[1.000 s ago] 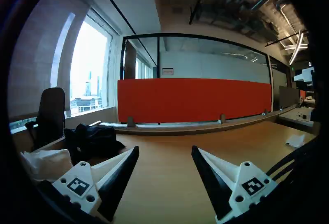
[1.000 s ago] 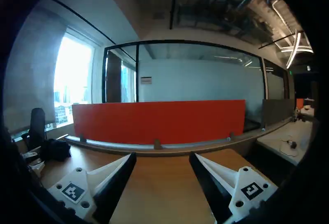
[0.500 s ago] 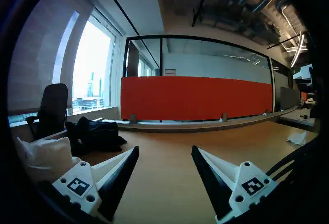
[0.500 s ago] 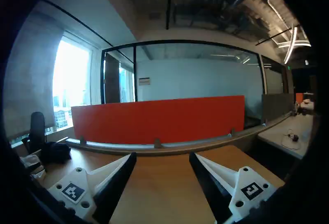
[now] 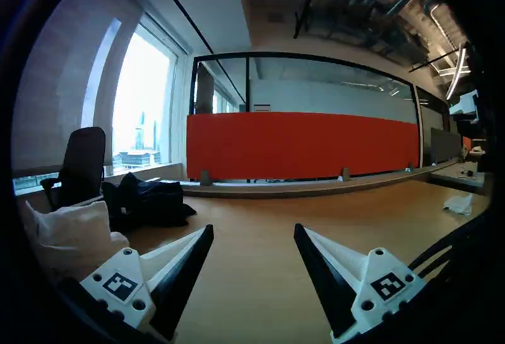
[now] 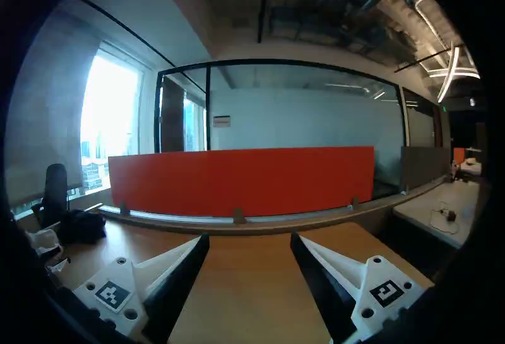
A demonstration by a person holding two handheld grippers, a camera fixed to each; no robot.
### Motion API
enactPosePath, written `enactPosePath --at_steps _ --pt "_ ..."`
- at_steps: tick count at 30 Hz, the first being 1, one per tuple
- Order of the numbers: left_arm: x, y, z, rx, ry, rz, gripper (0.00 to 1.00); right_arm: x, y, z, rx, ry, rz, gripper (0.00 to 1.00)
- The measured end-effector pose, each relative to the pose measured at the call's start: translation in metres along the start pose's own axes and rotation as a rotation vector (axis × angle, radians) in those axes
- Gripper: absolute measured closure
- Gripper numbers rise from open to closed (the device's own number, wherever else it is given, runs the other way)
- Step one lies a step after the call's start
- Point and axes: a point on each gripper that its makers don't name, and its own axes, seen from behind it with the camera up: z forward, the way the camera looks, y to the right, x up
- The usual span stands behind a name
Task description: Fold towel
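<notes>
A white crumpled towel lies on the wooden desk at the far left of the left gripper view, just left of my left gripper's left finger. My left gripper hovers low over the desk, open, with nothing between its fingers. In the right gripper view, my right gripper is also open and empty above the desk. A bit of white cloth shows at the far left edge of that view.
A black bag sits behind the towel, with a dark office chair beyond it. An orange divider panel runs along the desk's far edge. A small white crumpled cloth lies at the far right.
Both views have shifted slightly. The white towel has come nearer and looms larger at the left of the left gripper view. Both grippers stay open.
</notes>
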Motion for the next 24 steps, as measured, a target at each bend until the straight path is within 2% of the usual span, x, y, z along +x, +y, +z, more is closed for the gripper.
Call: enactPosePath --at_steps 5,24 --pt "-0.004 -0.001 0.000 0.004 -0.002 -0.013 0.06 -0.002 -0.002 -0.002 0.006 -0.010 -0.009 0.01" --pt "-0.003 0.000 -0.002 -0.001 0.007 0.000 0.06 -0.001 0.009 -0.009 -0.012 -0.015 -0.013 0.01"
